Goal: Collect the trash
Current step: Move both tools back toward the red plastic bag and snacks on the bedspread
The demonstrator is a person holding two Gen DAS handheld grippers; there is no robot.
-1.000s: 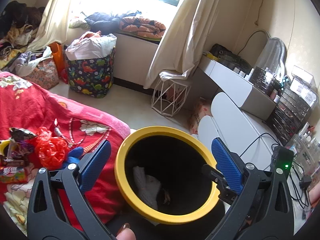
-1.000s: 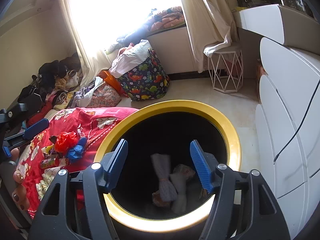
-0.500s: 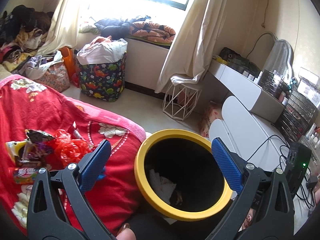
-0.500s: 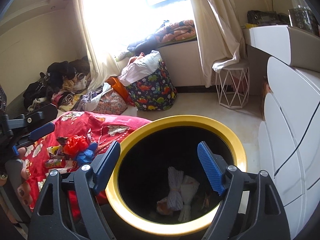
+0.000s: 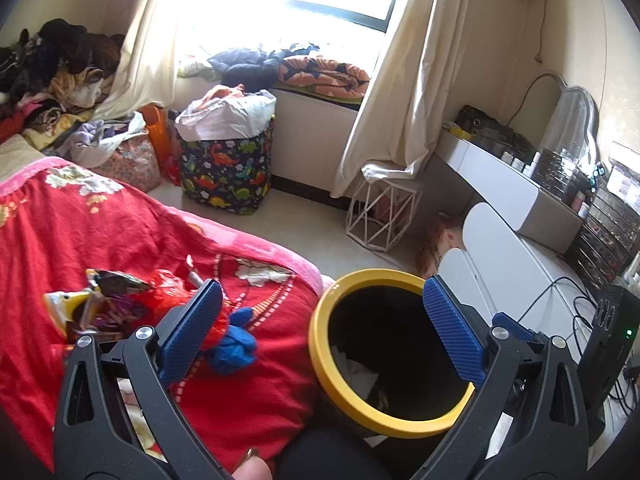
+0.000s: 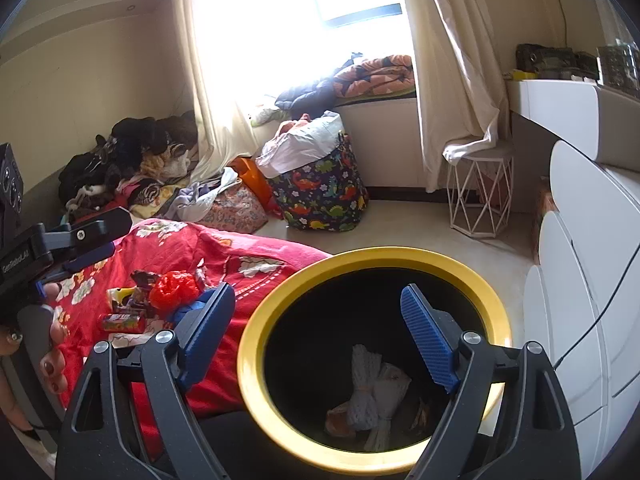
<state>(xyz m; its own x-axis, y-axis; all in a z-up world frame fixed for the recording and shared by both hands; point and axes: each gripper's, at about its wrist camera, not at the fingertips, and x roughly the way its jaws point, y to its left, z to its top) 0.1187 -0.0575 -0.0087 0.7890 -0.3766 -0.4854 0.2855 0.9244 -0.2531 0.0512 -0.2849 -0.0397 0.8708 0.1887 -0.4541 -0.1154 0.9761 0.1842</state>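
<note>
A black bin with a yellow rim (image 5: 320, 364) (image 6: 250, 344) stands beside the bed and holds crumpled white paper (image 6: 370, 384). On the red blanket (image 5: 80, 232) lies a pile of trash: a red plastic bag (image 6: 174, 290), a blue wad (image 5: 234, 342) and snack wrappers (image 5: 106, 286) (image 6: 122, 320). My left gripper (image 5: 320, 332) is open and empty, between the pile and the bin. My right gripper (image 6: 320, 332) is open and empty above the bin mouth. The left gripper's body (image 6: 68, 240) shows at the left in the right wrist view.
A dinosaur-print hamper (image 5: 224, 172) and a white wire stool (image 5: 380, 212) stand on the floor by the window. White drawers (image 6: 580, 300) and a dresser (image 5: 504, 184) line the right side. Clothes (image 6: 132, 160) are heaped at the far left. Cables (image 5: 576, 320) run by the drawers.
Both grippers have pulled back and up from the bin, the left one swinging left toward the trash pile on the blanket. Both stay open and empty.
</note>
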